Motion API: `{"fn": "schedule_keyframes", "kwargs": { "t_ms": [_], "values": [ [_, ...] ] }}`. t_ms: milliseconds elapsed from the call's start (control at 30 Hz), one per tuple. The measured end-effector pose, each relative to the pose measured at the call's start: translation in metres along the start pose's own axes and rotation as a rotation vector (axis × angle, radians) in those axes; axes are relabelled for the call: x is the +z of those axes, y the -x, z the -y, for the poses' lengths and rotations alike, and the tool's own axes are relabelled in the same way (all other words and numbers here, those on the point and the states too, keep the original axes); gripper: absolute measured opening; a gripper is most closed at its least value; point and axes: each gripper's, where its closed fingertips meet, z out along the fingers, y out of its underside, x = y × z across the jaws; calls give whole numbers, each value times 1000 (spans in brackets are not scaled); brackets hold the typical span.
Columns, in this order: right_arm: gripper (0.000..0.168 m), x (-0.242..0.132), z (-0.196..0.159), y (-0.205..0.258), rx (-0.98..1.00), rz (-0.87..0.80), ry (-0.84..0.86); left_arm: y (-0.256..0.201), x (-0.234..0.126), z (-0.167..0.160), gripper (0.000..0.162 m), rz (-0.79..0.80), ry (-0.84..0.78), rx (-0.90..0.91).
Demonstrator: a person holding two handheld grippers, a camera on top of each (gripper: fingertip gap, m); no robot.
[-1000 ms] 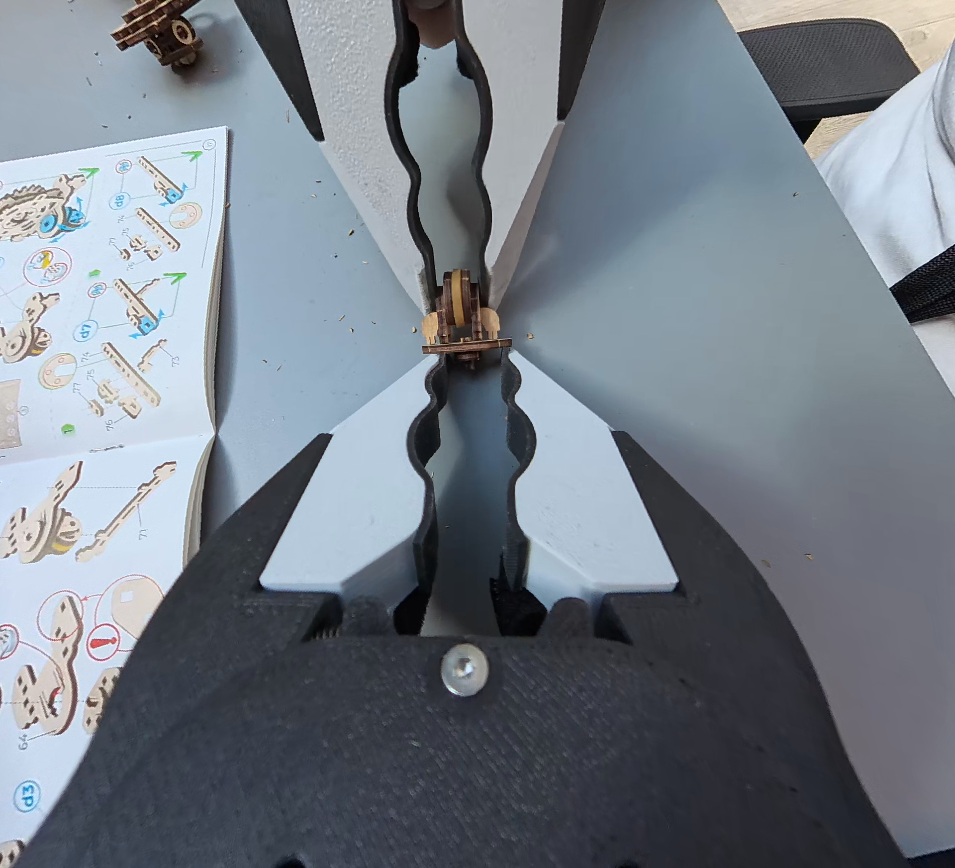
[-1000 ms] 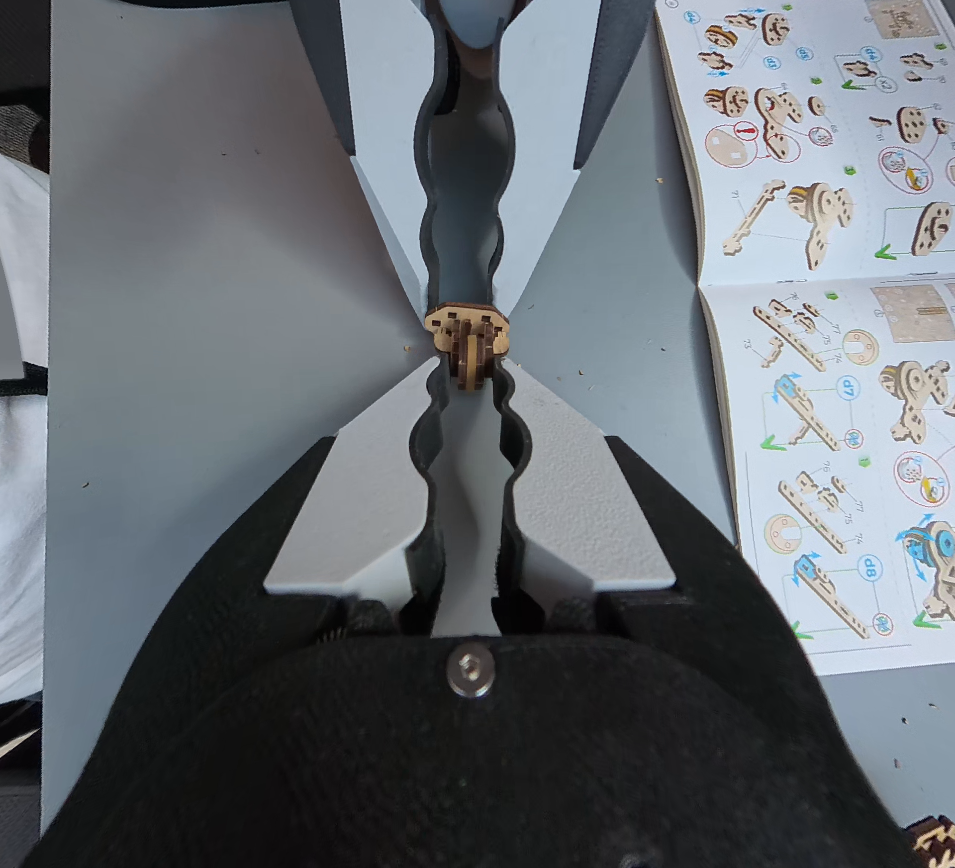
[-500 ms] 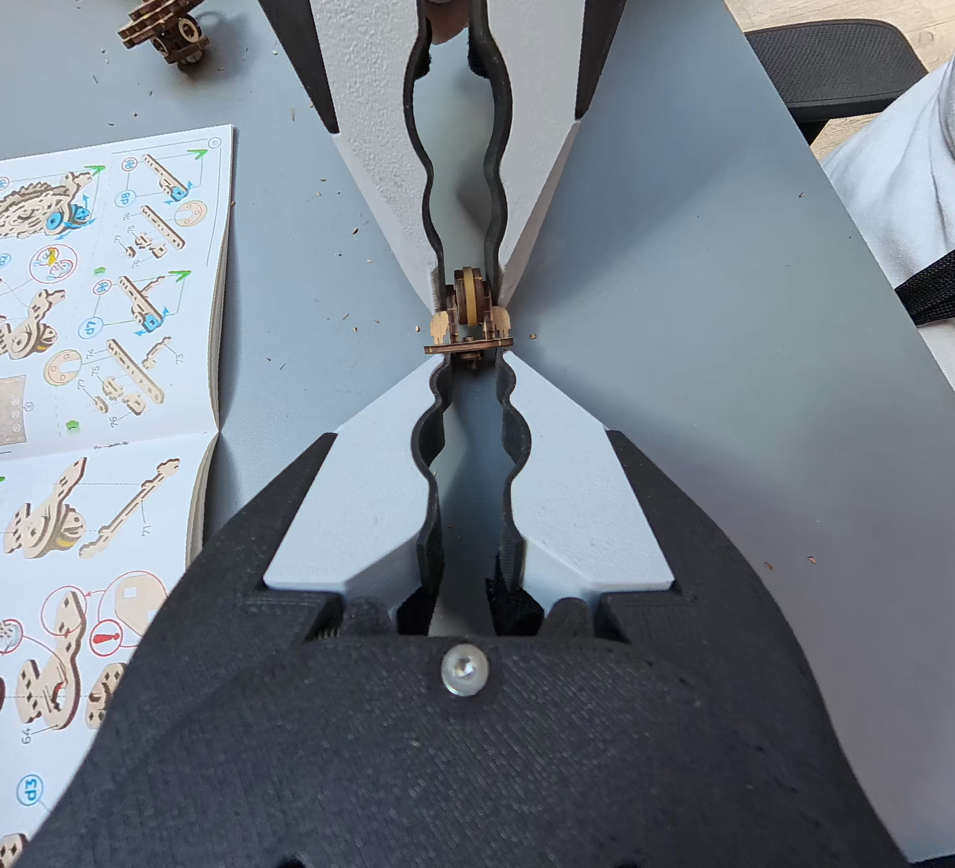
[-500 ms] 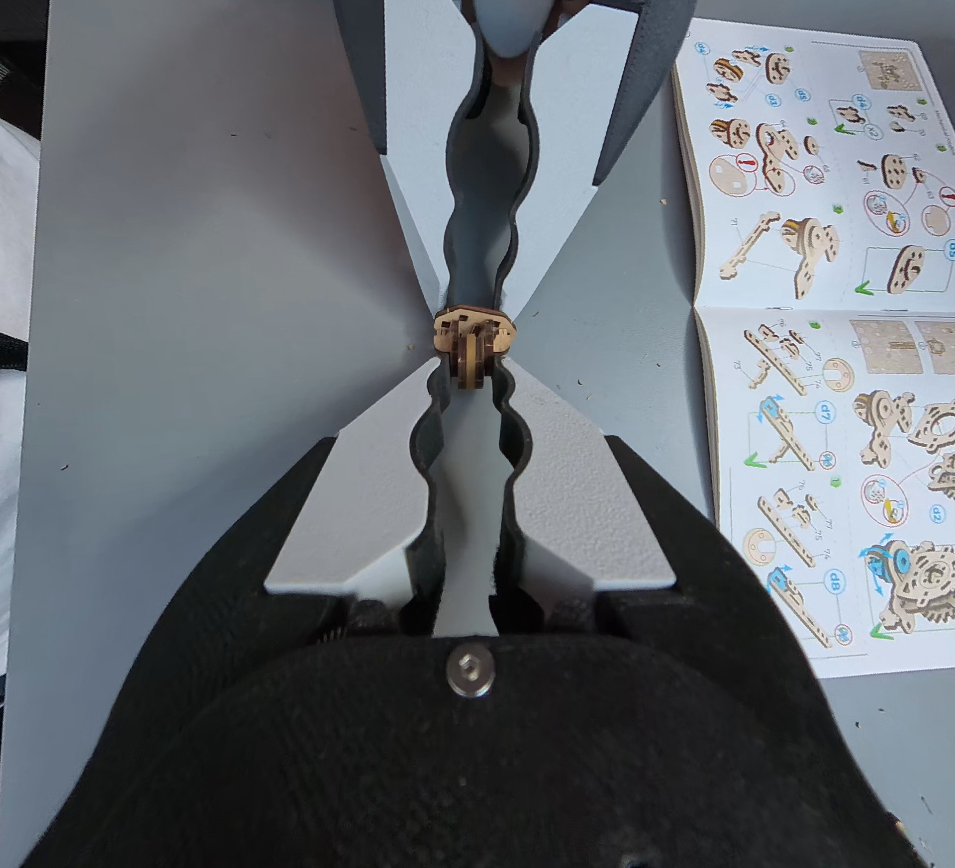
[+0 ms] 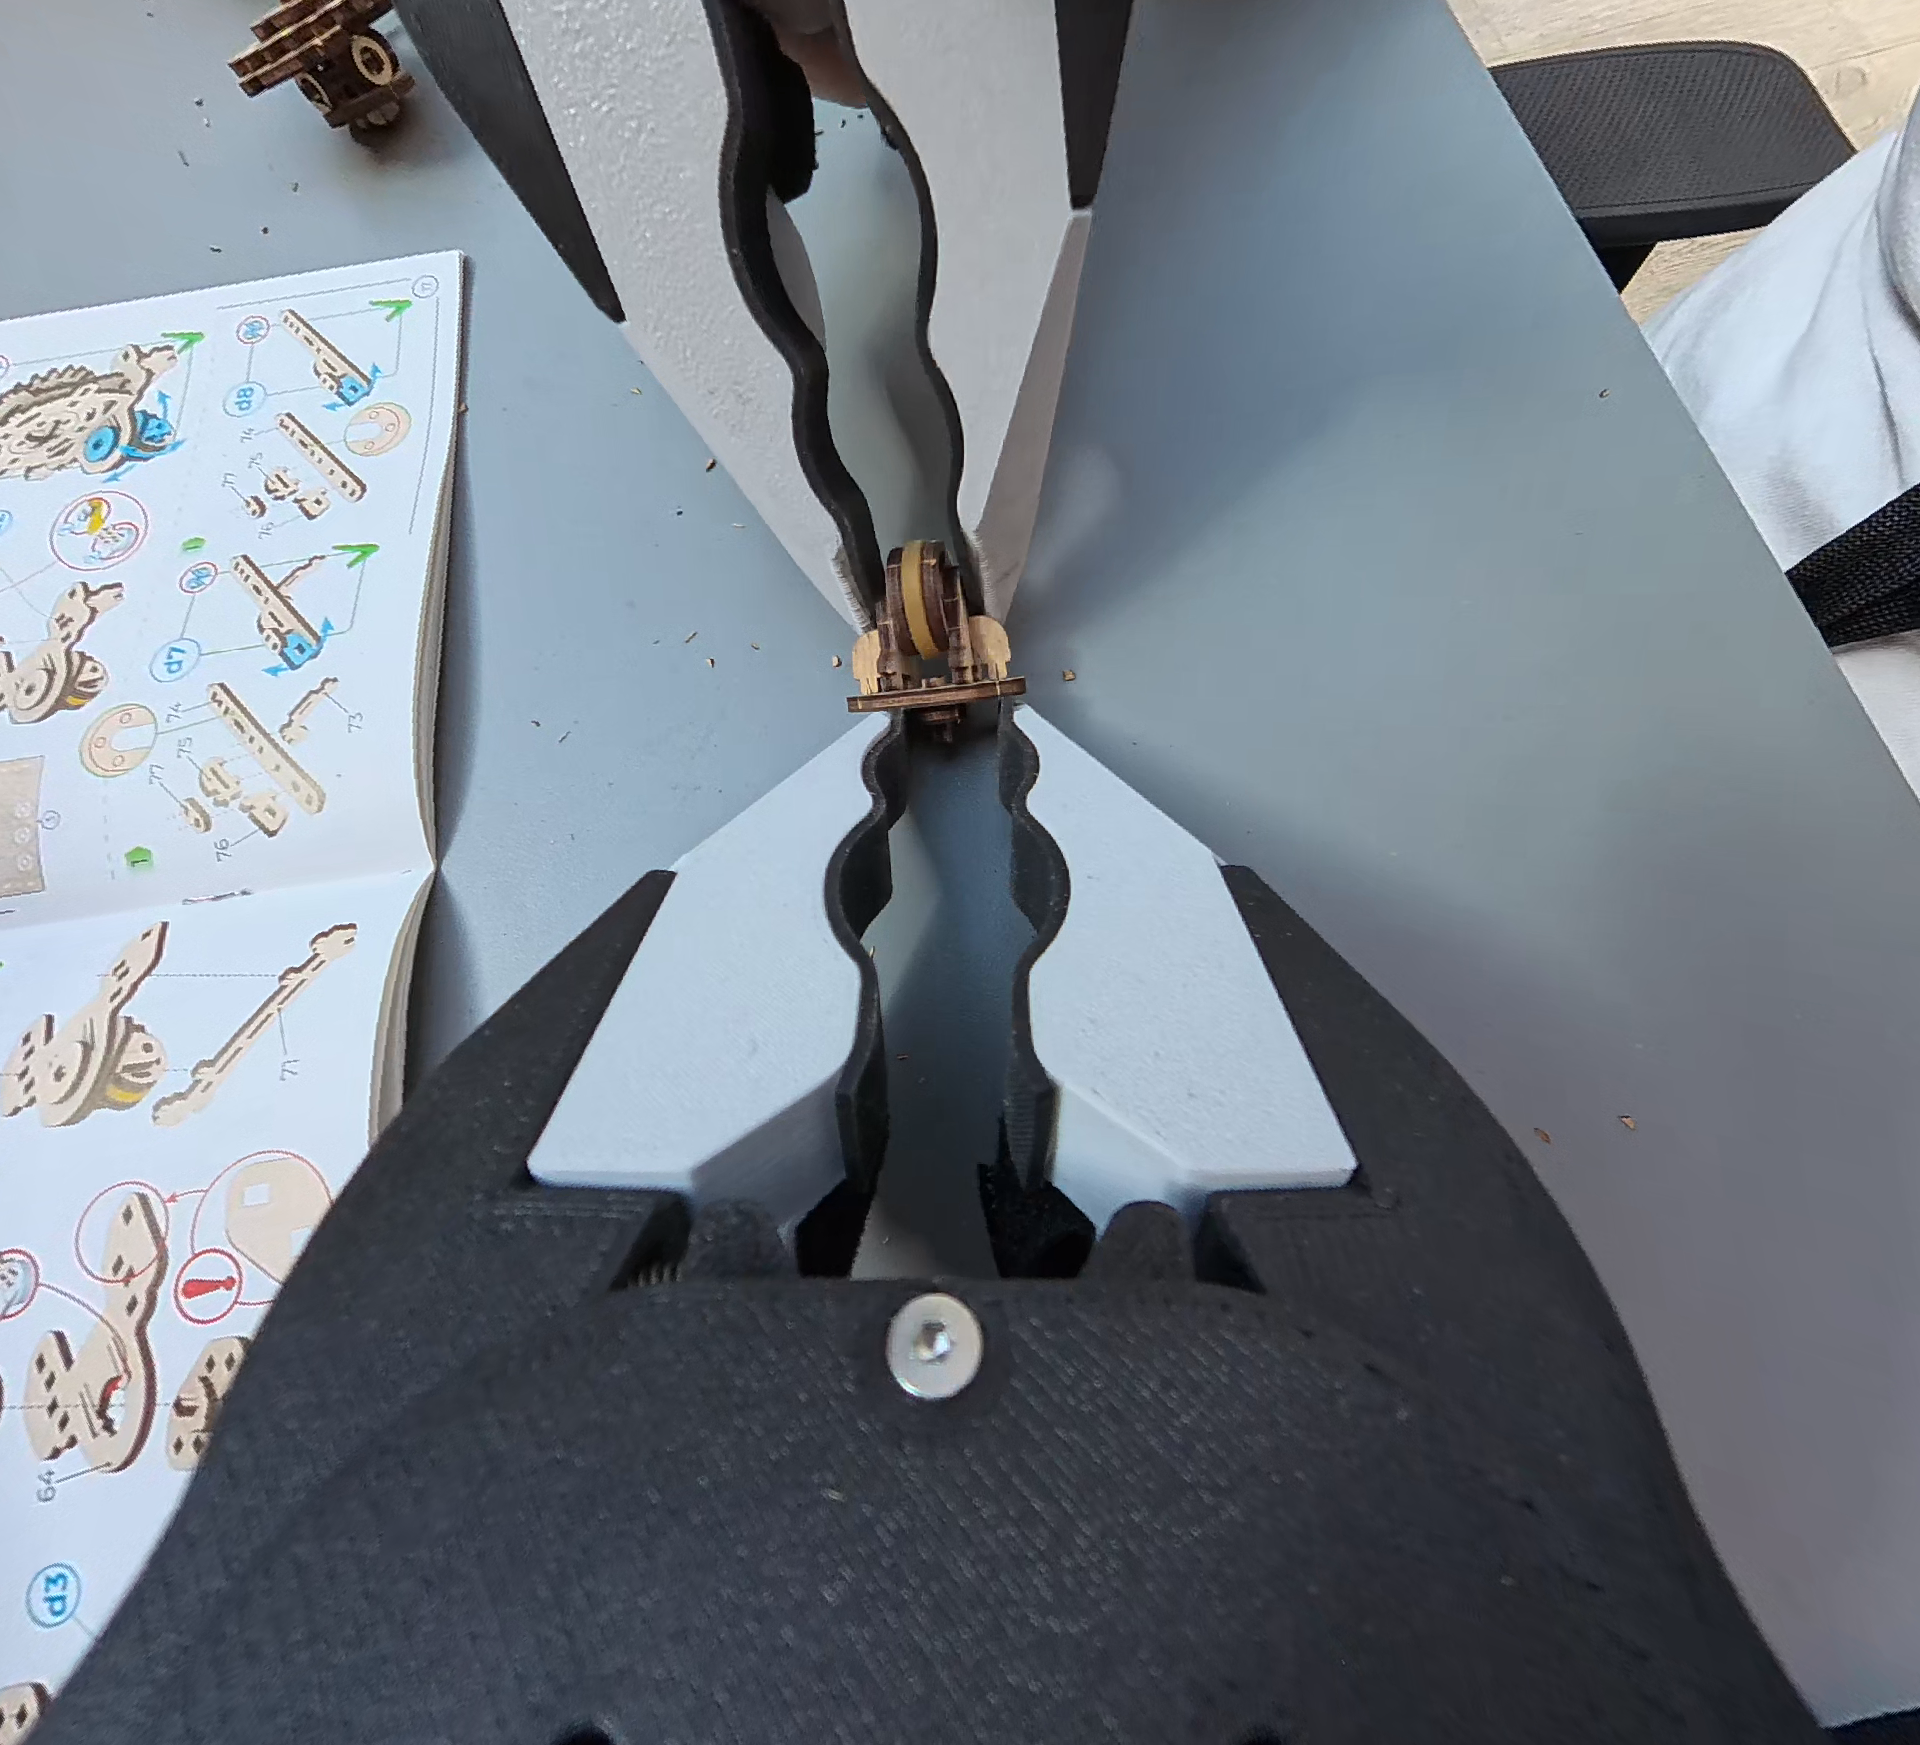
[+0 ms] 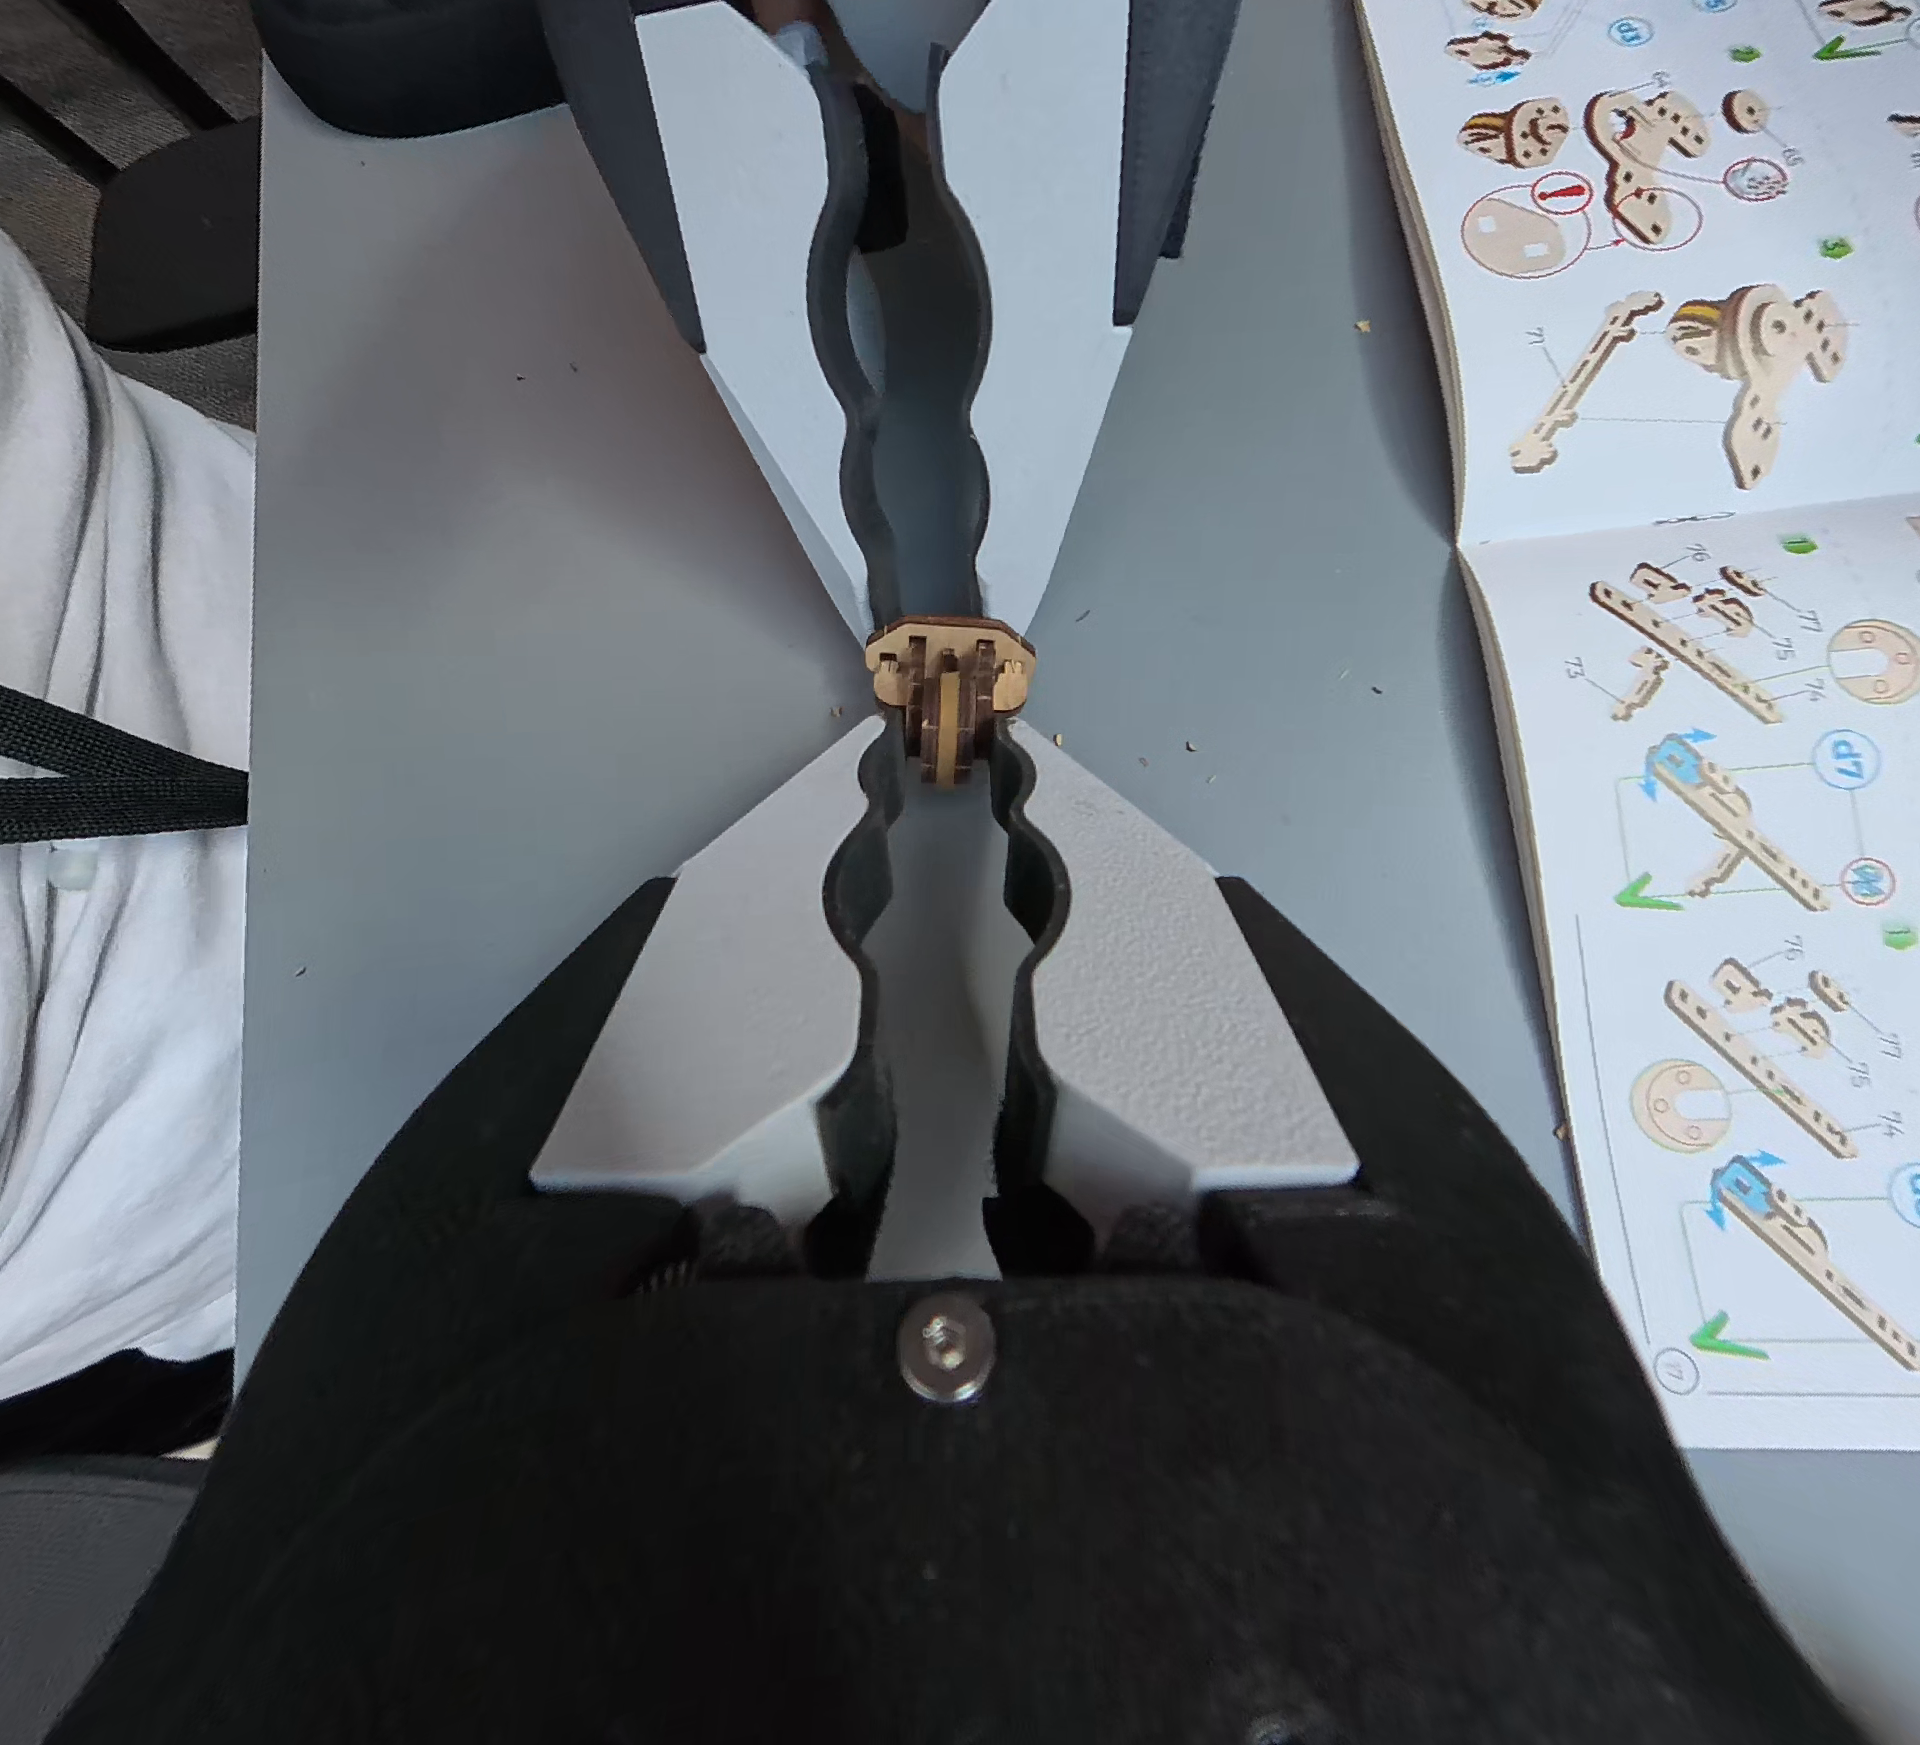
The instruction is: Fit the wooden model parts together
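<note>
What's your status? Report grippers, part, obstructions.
Left gripper shut on wooden assembly by its flat plate. Right gripper shut on its disc end. Held above table; nothing between.

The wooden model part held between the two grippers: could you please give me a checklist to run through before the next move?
1. Left gripper shut on the wooden model part, at its flat plate: ok.
2. Right gripper shut on the same part, at its wheel end: ok.
3. Grippers tip to tip, roughly in line: ok.
4. Joints fully seated: cannot tell, too small.
5. Instruction booklet open beside the work, away from both grippers: ok.
6. Small wooden assembly on the grey table, apart from the grippers: ok.
</note>
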Motion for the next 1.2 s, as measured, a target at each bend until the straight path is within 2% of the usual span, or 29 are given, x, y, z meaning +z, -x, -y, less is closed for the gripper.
{"fn": "schedule_keyframes", "kwargs": {
  "t_ms": [300, 833, 1200],
  "values": [
    [14, 0, 0, -1, 32, -28, 19, 0, 0, 0, 14, 11, 1, 9],
    [14, 1, 0, 1, 179, 37, 34, 0, 0, 0, 13, 34, 1, 37],
    [14, 1, -1, 0, -22, -142, 158, 0, 0, 1, 13, 37, 1, 18]
  ]
}}
